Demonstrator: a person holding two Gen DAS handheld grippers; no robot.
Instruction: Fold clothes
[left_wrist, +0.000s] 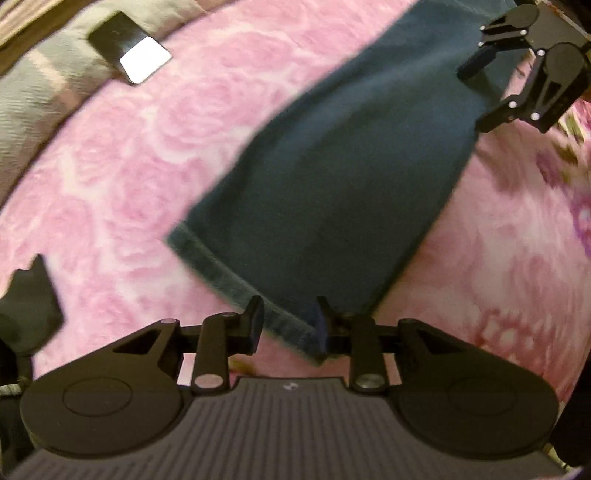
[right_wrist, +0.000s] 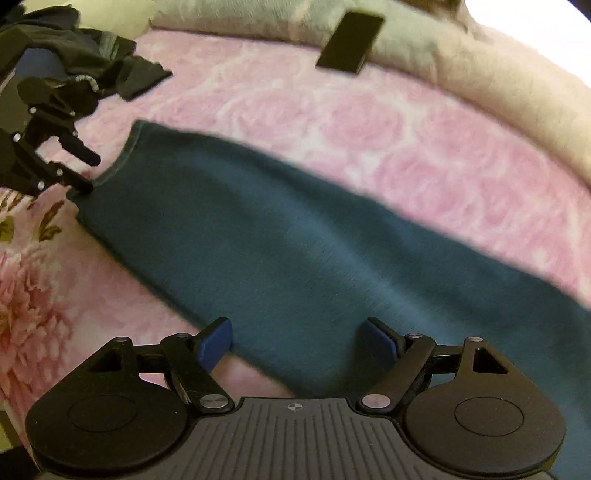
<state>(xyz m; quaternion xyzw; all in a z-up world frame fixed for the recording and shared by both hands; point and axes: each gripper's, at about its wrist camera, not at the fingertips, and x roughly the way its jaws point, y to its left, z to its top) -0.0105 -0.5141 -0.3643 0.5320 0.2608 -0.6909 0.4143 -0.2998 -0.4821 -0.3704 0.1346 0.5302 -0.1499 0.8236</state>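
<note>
A dark teal folded garment (left_wrist: 332, 177) lies flat in a long strip on the pink rose-patterned blanket (left_wrist: 129, 166); it also shows in the right wrist view (right_wrist: 295, 240). My left gripper (left_wrist: 288, 325) is open, its jaws on either side of the garment's hemmed near corner. My right gripper (right_wrist: 295, 341) is open, low over the garment's near edge at the other end. Each gripper shows in the other's view: the right one (left_wrist: 480, 96) at the garment's far end, the left one (right_wrist: 83, 173) at the hem corner.
A black phone (right_wrist: 351, 42) lies on a grey-beige pillow (right_wrist: 480, 74) at the far side; the phone also shows in the left wrist view (left_wrist: 129, 51). A pile of dark clothes (right_wrist: 92, 55) sits at the blanket's far left; a dark cloth piece (left_wrist: 29, 314) lies left.
</note>
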